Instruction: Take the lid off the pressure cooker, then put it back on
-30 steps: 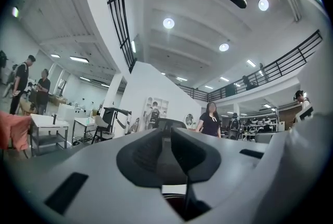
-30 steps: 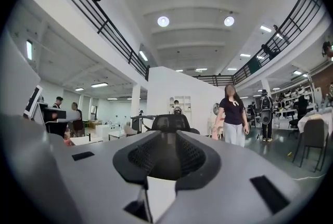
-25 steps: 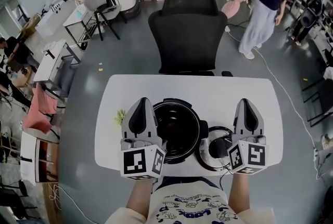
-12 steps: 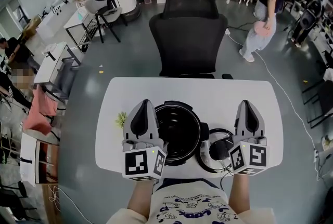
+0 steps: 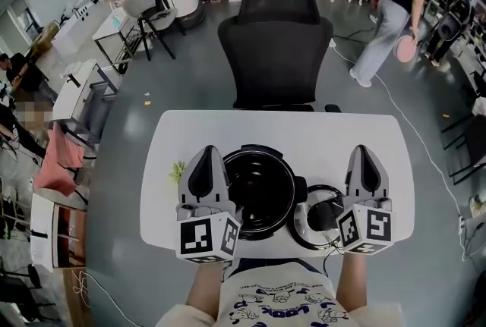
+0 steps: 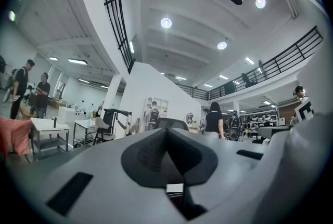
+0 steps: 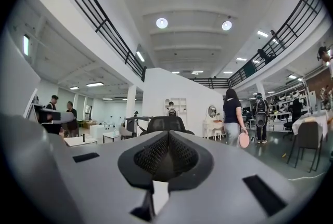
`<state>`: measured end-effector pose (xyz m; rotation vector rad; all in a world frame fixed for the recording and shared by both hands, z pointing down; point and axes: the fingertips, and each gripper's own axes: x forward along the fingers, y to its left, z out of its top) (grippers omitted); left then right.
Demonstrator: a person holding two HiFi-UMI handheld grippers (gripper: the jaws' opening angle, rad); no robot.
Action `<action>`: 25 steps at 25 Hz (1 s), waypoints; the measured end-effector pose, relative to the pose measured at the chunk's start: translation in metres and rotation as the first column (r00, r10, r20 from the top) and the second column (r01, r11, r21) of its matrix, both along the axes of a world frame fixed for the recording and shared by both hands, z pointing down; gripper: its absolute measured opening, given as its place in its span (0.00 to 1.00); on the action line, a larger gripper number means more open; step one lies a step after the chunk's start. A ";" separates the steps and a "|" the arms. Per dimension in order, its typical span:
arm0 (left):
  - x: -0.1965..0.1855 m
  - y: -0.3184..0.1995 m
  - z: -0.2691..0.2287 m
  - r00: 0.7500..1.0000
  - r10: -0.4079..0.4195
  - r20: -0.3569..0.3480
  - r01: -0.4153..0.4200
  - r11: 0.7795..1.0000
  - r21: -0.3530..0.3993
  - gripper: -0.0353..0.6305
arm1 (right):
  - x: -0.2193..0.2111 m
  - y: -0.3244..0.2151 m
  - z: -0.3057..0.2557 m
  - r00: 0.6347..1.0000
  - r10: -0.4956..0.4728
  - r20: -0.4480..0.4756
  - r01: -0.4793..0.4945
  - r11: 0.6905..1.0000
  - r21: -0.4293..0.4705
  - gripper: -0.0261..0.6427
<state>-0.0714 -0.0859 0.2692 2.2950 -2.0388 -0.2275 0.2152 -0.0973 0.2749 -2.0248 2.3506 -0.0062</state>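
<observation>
White table (image 5: 304, 134), pressure cooker (image 5: 262, 193) unmoved, left tool (image 5: 206, 151), right tool (image 5: 363, 151) both pressed together, person (image 5: 399, 3) farther right

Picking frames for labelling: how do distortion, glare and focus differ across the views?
Head view: sharp, edges bowed, pale sheen on the glossy grey floor. Left gripper view: heavy fisheye, dark corners, round ceiling lamps blown white, room crisp. Right gripper view: the same.

- Surface (image 5: 342, 137): white, rounded corners.
- Pressure cooker (image 5: 262, 190): black, uncovered, between left tongs (image 5: 206, 151) and right tongs (image 5: 363, 151).
- Lid (image 5: 320, 216): beside the cooker, just left of right tongs.
- Small green item (image 5: 176, 170): left of left tongs.
</observation>
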 end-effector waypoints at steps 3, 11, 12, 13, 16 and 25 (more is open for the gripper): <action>-0.007 -0.001 0.006 1.000 -0.015 -0.009 0.015 1.000 -0.018 0.07 | 0.005 -0.001 0.003 1.000 0.026 -0.011 -0.026 1.000 -0.012 0.06; -0.032 0.006 0.026 0.998 -0.063 -0.024 0.061 0.995 -0.082 0.08 | 0.008 -0.002 0.028 0.998 0.020 -0.064 -0.026 0.995 -0.092 0.12; -0.035 0.007 0.030 0.997 -0.069 -0.026 0.067 0.993 -0.094 0.09 | 0.008 -0.002 0.032 0.998 0.017 -0.067 -0.024 0.994 -0.108 0.14; -0.039 0.008 0.035 0.997 -0.077 -0.030 0.073 0.992 -0.107 0.11 | 0.008 -0.002 0.037 0.998 0.013 -0.067 -0.021 0.992 -0.123 0.16; -0.047 0.010 0.051 0.994 -0.099 -0.050 0.091 0.984 -0.150 0.15 | 0.007 -0.002 0.052 0.998 -0.005 -0.059 -0.005 0.985 -0.172 0.22; -0.073 0.012 0.100 0.979 -0.171 -0.108 0.136 0.953 -0.271 0.23 | -0.005 0.000 0.111 0.995 -0.079 -0.062 0.053 0.938 -0.343 0.33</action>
